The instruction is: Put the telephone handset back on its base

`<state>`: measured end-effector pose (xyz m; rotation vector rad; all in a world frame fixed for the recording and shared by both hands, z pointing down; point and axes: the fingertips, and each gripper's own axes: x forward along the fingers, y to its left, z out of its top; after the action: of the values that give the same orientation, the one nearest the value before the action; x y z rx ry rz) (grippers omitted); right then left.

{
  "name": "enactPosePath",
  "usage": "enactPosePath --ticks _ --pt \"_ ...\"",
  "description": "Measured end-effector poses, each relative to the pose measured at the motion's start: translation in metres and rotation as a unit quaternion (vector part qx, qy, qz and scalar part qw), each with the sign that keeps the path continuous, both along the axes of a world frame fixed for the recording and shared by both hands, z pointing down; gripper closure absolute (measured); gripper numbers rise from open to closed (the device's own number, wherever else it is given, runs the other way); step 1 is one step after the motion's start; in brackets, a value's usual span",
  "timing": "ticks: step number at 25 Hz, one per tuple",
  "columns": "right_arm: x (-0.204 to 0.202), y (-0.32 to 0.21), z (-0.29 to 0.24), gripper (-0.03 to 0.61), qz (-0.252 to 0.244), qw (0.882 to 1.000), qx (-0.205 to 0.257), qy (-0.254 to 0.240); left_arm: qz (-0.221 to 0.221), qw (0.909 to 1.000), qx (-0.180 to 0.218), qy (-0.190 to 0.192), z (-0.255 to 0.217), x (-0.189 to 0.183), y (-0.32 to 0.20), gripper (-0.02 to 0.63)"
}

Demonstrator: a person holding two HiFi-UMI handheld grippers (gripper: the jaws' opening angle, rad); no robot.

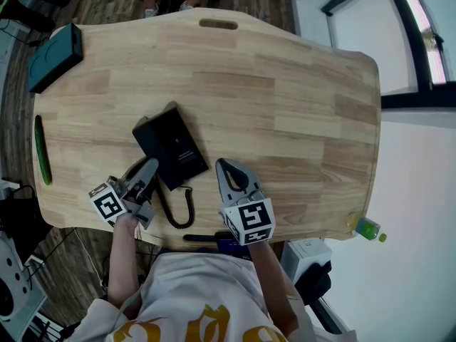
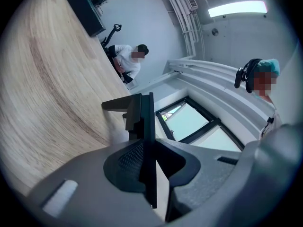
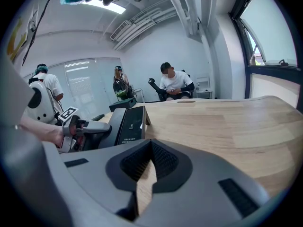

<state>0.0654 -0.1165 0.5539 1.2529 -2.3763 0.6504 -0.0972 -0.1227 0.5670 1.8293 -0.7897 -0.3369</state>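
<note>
The black telephone base [image 1: 179, 148] lies flat on the wooden table [image 1: 285, 105], and its coiled cord [image 1: 184, 209] runs toward the near edge. In the right gripper view the base [image 3: 130, 124] shows its tilted face, with the black handset [image 3: 101, 122] along its left side. My left gripper [image 1: 151, 165] is rolled on its side at the base's left edge. Its jaws are shut on a thin black edge of the handset [image 2: 137, 112]. My right gripper [image 1: 222, 164] hovers just right of the base, shut and holding nothing, with bare wood in front of it [image 3: 151, 143].
A teal box [image 1: 55, 55] sits at the table's far left corner. A green strip [image 1: 41, 152] lies along the left edge. A slot handle [image 1: 219, 24] is cut into the far edge. A green bottle [image 1: 367, 228] stands off the right front corner. A person [image 3: 174, 82] sits beyond the table.
</note>
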Motion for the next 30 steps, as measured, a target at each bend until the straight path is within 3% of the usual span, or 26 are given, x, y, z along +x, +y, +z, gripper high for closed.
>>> enactPosePath --ticks 8,19,30 --pt "-0.001 0.000 -0.001 0.574 0.000 1.000 0.000 0.001 -0.009 0.9998 -0.008 0.014 0.002 -0.001 0.000 0.541" --pt "0.001 0.000 0.000 0.574 0.005 1.000 -0.003 -0.001 -0.005 0.9994 -0.029 -0.019 0.010 -0.002 -0.003 0.541" --pt "-0.002 -0.002 -0.004 0.574 0.010 1.000 -0.002 -0.007 -0.010 0.9989 -0.042 -0.016 0.013 -0.003 -0.003 0.540"
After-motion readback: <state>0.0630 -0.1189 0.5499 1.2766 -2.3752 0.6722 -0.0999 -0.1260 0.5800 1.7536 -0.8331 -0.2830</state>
